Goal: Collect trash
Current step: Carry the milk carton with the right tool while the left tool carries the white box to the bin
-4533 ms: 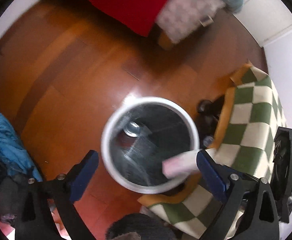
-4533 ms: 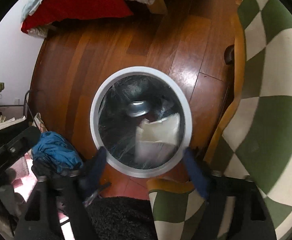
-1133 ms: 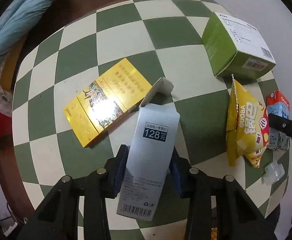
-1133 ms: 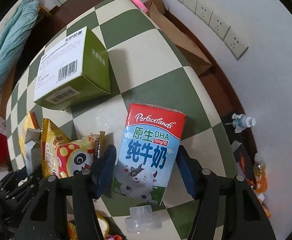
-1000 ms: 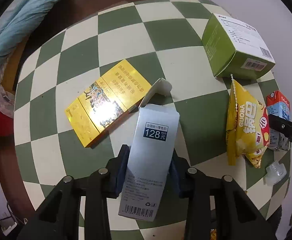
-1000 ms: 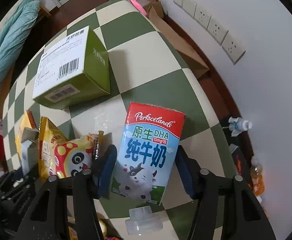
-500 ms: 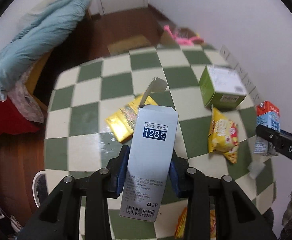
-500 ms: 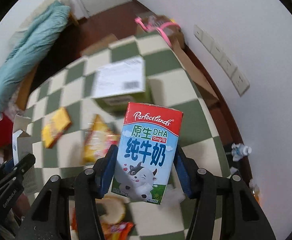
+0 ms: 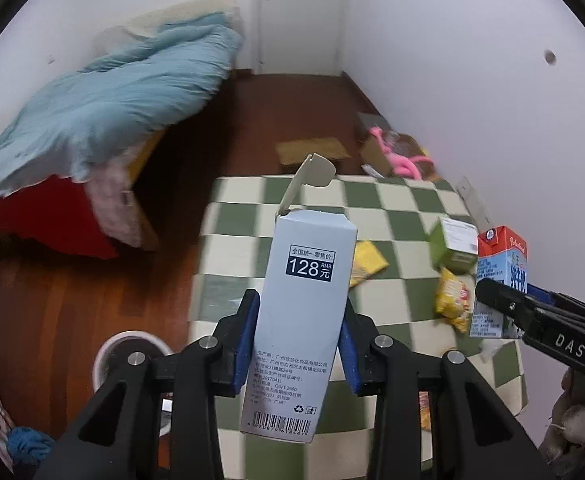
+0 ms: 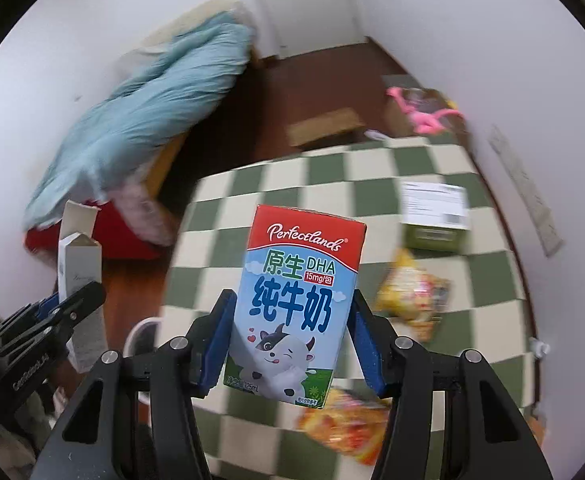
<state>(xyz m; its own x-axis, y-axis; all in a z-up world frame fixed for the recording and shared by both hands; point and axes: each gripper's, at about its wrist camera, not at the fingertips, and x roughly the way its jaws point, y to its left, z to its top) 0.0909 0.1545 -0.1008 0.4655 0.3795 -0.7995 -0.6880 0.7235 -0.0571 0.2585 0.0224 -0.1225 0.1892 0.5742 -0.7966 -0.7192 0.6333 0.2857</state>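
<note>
Carrying step: we pinch the box (image 9: 304, 320) in the left gripper (image 9: 297, 344), the carton (image 10: 292, 312) in the right gripper (image 10: 292, 340); next, over the bin (image 9: 132, 344).

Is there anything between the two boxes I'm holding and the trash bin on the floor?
Nothing visible. The pale blue box and milk carton are held above the checkered table; the white-rimmed bin stands on the floor beside the table's edge, with open air toward it.
</note>
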